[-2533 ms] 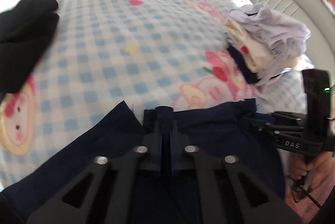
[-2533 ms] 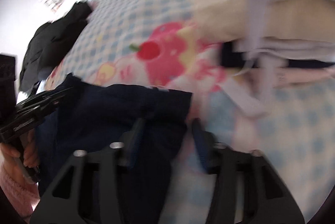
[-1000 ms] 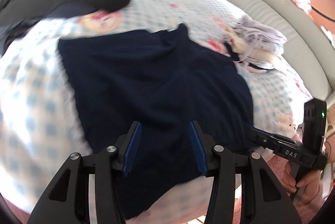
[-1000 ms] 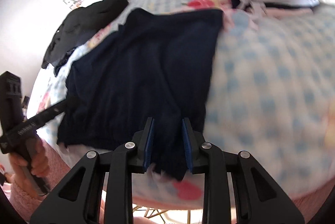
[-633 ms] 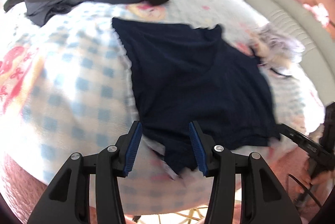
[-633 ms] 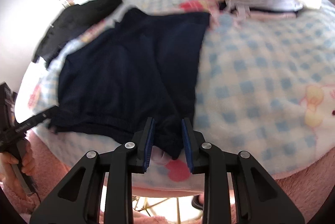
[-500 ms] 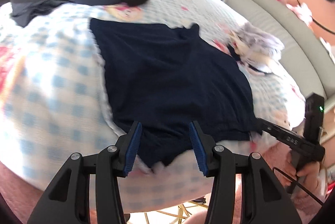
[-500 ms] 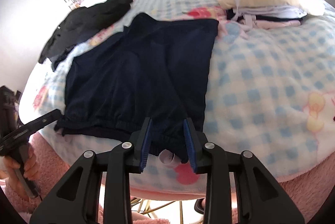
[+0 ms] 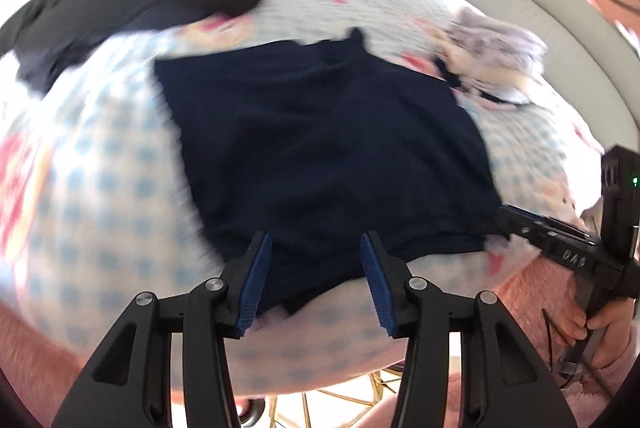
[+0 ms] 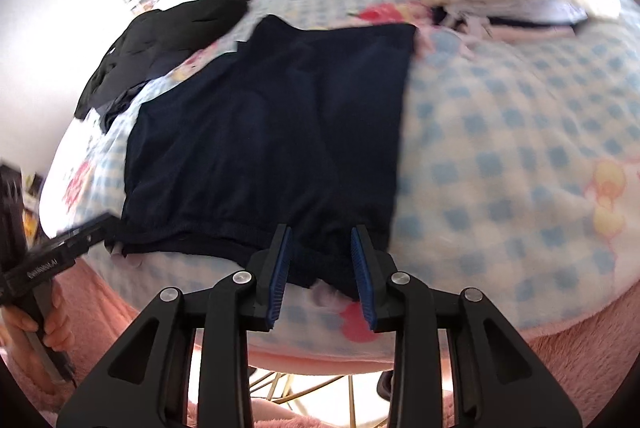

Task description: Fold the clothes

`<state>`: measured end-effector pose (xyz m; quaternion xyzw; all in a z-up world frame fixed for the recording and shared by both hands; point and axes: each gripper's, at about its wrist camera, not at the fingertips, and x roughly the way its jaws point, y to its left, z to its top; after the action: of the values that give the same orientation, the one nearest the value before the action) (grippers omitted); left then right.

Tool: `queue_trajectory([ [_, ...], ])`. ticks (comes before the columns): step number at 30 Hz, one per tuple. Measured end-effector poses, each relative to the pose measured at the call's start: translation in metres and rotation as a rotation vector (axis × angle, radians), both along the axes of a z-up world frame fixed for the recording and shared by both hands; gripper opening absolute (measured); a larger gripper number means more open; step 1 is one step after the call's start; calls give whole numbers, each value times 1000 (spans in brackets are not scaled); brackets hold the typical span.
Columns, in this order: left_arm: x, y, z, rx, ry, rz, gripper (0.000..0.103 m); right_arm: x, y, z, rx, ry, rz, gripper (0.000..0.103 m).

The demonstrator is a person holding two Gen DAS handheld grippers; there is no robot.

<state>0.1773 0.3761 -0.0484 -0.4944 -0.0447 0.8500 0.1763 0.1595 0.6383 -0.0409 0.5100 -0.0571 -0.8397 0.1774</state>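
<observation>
Both our hand-held grippers, left hand-held gripper (image 9: 314, 282) and right hand-held gripper (image 10: 318, 266), gape empty at six o'clock of the navy shorts (image 10: 280, 124), spread flat on the bed (image 10: 500, 156) for folding.

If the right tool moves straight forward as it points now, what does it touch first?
Probably the waistband edge of the navy shorts, which lies between the open fingers of the right tool. Depth is unclear.

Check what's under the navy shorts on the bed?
The navy shorts lie flat on the blue-checked blanket, which shows around their edges. Whatever lies beneath their middle is covered and cannot be seen.
</observation>
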Motion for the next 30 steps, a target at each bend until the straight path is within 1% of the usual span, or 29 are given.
queue_trajectory([
  [2,-7,23,-1,-23,-1,-73,49,0,-4,2,4,8,12,31],
  [3,-11,34,-4,-47,-6,-103,49,0,-6,3,5,12,17,31],
  [5,-16,53,-14,-70,-21,-151,49,3,-7,4,6,15,24,31],
  [8,-17,72,-34,-83,-65,-184,50,7,-5,1,5,1,7,31],
  [11,-12,80,-45,-94,-54,-187,52,8,2,1,-4,-6,-18,31],
  [13,-7,82,-43,-97,-41,-198,51,9,3,1,0,-8,-26,31],
  [14,-4,81,-42,-95,-30,-198,45,9,3,2,1,-8,-27,31],
  [15,-1,80,-40,-92,-18,-198,34,9,2,2,2,-9,-25,31],
  [16,2,79,-38,-90,-6,-198,30,8,1,2,8,-8,-28,31],
  [18,8,77,-35,-75,14,-197,18,8,0,2,15,-6,-38,31],
  [21,8,61,-30,-50,36,-206,11,5,4,3,5,-8,-70,31],
  [23,9,54,-26,-39,43,-206,10,4,5,4,10,-8,-76,31],
  [25,12,44,-22,8,30,-199,10,4,4,5,18,-5,-75,31],
  [26,11,41,-22,15,23,-192,11,4,2,5,22,-2,-71,31],
  [27,10,39,-23,17,16,-185,14,4,0,4,27,0,-67,32],
  [28,9,34,-25,16,6,-168,15,3,-2,2,33,-6,-60,32],
  [29,9,29,-26,15,-5,-149,18,1,-5,-2,42,-20,-54,32],
  [30,9,24,-28,15,-15,-130,20,-1,-7,-7,52,-37,-48,35],
])
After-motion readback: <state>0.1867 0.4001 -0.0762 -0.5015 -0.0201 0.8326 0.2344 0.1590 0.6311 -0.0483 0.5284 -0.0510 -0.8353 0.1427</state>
